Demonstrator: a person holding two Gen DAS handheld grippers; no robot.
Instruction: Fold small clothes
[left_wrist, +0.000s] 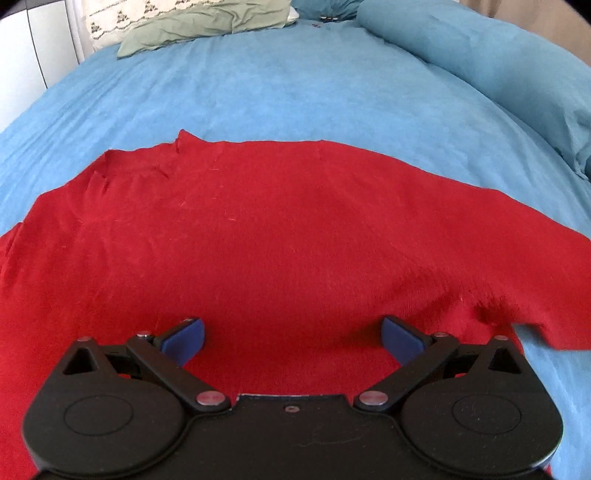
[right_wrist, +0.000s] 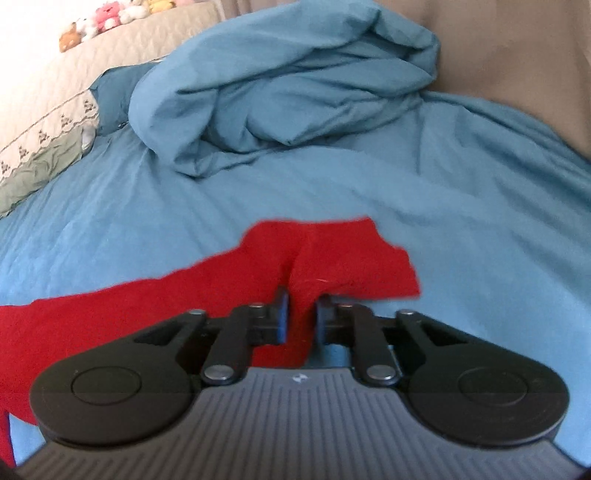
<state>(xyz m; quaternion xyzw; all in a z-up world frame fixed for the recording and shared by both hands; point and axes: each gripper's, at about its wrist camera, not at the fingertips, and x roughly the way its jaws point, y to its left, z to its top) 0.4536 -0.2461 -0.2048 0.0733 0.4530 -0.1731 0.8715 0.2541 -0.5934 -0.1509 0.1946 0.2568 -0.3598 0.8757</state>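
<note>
A red garment (left_wrist: 280, 236) of soft, slightly fuzzy knit is shown spread on a blue bed sheet (left_wrist: 295, 92), its far edge irregular and a few small creases gathered near its upper left corner. In the left wrist view, the left gripper (left_wrist: 293, 339) is seen directly over the cloth with its jaws spread wide; nothing is held between the flat blue pads (left_wrist: 184, 339), which are carried on black hinged links fixed with metal rivets. Whether the pads touch the fabric cannot be told.

In the right wrist view, the right gripper (right_wrist: 301, 319) is closed on a raised fold of the red garment (right_wrist: 332, 258); the fabric is pinched into a vertical ridge between the blue-faced fingers (right_wrist: 282, 317), and a blunt, ragged-edged flap extends beyond and to the right of them. The rest of the cloth trails away to the left across the sheet. The gripper body is marked by a ribbed grey plate flanked by two round black housings.

Beyond the garment, a crumpled blue duvet (right_wrist: 288, 96) is heaped in deep, soft folds. A wrinkled green cloth (left_wrist: 207, 26) lies at the far left of the bed beside a quilted cream cover with an embroidered border (right_wrist: 44, 122), and small plush toys (right_wrist: 107, 18) are lined up along the top edge.
</note>
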